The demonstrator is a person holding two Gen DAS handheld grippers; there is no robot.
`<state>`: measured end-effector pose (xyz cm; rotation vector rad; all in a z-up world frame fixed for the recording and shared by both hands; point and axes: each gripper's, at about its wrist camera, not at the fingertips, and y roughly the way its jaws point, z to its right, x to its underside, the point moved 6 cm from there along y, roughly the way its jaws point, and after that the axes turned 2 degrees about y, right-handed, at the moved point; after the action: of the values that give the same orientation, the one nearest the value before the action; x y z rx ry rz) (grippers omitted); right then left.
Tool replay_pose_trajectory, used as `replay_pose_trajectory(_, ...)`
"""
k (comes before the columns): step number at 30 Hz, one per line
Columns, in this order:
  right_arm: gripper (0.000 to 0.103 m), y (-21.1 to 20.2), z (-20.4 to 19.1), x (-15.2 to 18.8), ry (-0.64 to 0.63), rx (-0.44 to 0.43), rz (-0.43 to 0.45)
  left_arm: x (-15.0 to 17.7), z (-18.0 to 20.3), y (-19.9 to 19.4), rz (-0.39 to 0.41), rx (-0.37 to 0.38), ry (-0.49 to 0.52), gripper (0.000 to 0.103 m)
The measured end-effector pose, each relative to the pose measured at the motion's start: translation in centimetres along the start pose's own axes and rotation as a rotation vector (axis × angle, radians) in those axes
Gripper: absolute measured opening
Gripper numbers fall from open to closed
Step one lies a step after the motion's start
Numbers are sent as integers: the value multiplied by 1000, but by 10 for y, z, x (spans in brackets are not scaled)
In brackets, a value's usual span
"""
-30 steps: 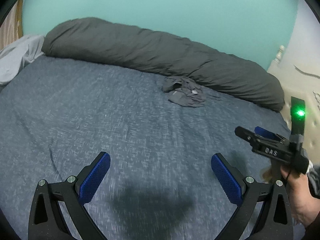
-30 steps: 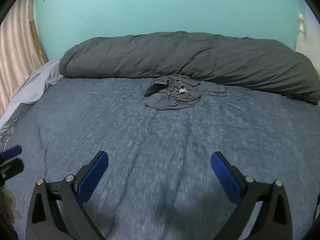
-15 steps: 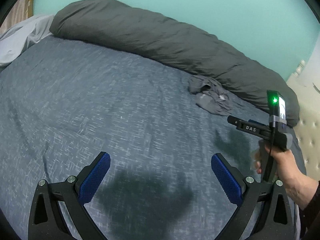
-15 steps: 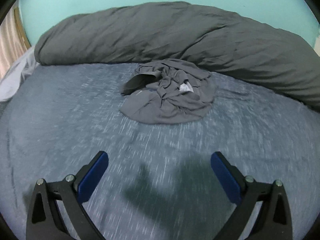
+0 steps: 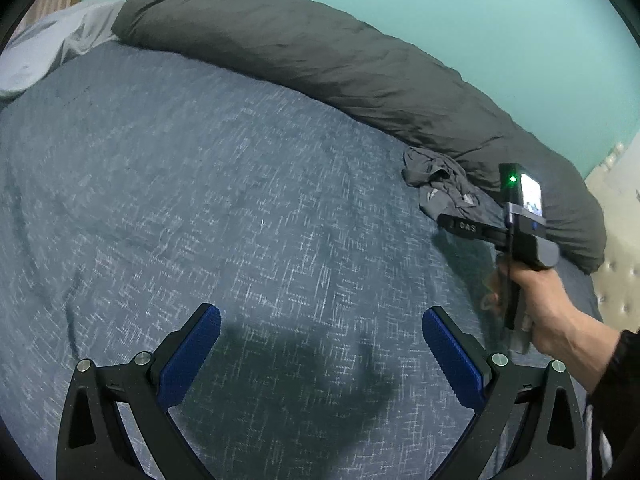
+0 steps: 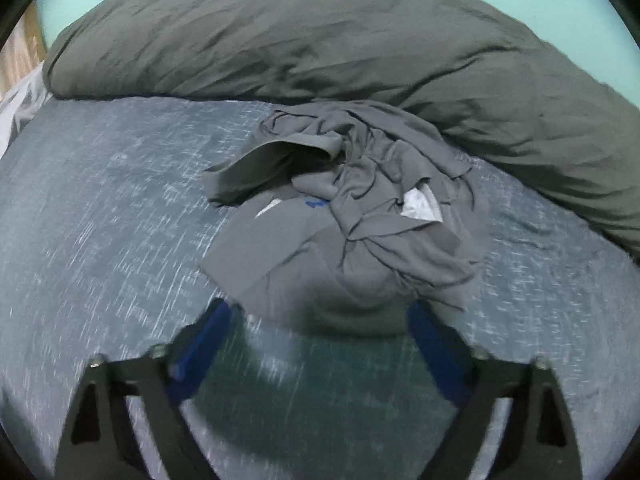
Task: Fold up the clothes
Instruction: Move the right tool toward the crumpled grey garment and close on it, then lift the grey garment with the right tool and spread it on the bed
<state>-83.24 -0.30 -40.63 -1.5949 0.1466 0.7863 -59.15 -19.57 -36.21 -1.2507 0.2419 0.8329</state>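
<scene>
Beneath the crumpled garment (image 6: 344, 232), blurred jaw tips vanish.

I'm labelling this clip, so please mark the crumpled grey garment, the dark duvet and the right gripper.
crumpled grey garment (image 6: 360, 248), right wrist view, middle of heap.
dark duvet (image 6: 320, 40), right wrist view, upper surface.
right gripper (image 6: 320, 344), right wrist view, midway between fingertips.

bare blue bedspread (image 5: 240, 200) lies open left of the crumpled shirt (image 6: 360, 220); rolled duvet (image 6: 320, 48) blocks behind.
</scene>
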Motion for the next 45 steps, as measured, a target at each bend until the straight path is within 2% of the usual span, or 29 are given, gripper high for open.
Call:
replay_pose_trajectory(1, 65, 4, 0, -1, 6, -6, -2, 3, -1, 0, 0, 3, -3, 103)
replay_pose_trajectory(3, 56, 10, -3, -2, 1, -20, 1, 9, -3, -2, -1, 10, -5, 103)
replay_pose_trajectory(5, 28, 8, -4, -1, -3, -31, 17, 18, -4, -6, 3, 12, -2, 103)
replay_pose_trajectory(7, 10, 3, -4, 1, 3, -39, 39, 25, -5, -10, 6, 10, -2, 103)
replay_pose_trajectory(10, 3, -11, -4, 8, 2, -58, 62, 38, -7, -18, 8, 16, -17, 103)
replay_pose_trajectory(18, 0, -53, -3, 26, -7, -116, 110, 73, -6, -38, -20, 19, -30, 103)
replay_pose_trajectory(20, 5, -49, 1, 20, 53, -149, 95, 75, -8, -38, -23, 18, -32, 103)
replay_pose_trajectory(21, 13, -45, 1, 17, 69, -137, 92, 76, -9, -38, -23, 18, -33, 103)
replay_pose_trajectory(22, 49, -41, 1, 15, 75, -119, 92, 76, -9, -36, -24, 17, -33, 103)
replay_pose_trajectory(23, 69, -37, 0, 12, 80, -114, 89, 75, -10, -34, -25, 16, -33, 103)
replay_pose_trajectory(24, 70, -33, -1, 11, 84, -115, 83, 75, -11, -31, -27, 16, -36, 103)
replay_pose_trajectory(28, 69, -8, -1, 8, 73, -76, 53, 72, -15, -18, -42, 20, -41, 103)
replay_pose_trajectory(30, 63, 3, 0, 9, 68, -56, 39, 70, -17, -14, -42, 19, -35, 103)
replay_pose_trajectory(32, 39, 12, 1, 7, 57, -51, 34, 67, -19, -13, -31, 18, -37, 103)
replay_pose_trajectory(33, 31, 12, 0, 5, 47, -47, 47, 66, -19, -13, -24, 18, -40, 103)
replay_pose_trajectory(34, 14, 12, 0, 4, 37, -44, 59, 64, -20, -13, -18, 18, -42, 103)
replay_pose_trajectory(35, 8, 12, 0, 2, 28, -40, 72, 63, -20, -12, -13, 19, -46, 103)
replay_pose_trajectory(40, 6, -16, -1, 9, 25, -73, 135, 66, -13, -16, -16, 20, -43, 103)
replay_pose_trajectory(45, 6, -62, -5, 31, 18, -128, 166, 73, -1, -42, 3, 38, -34, 103)
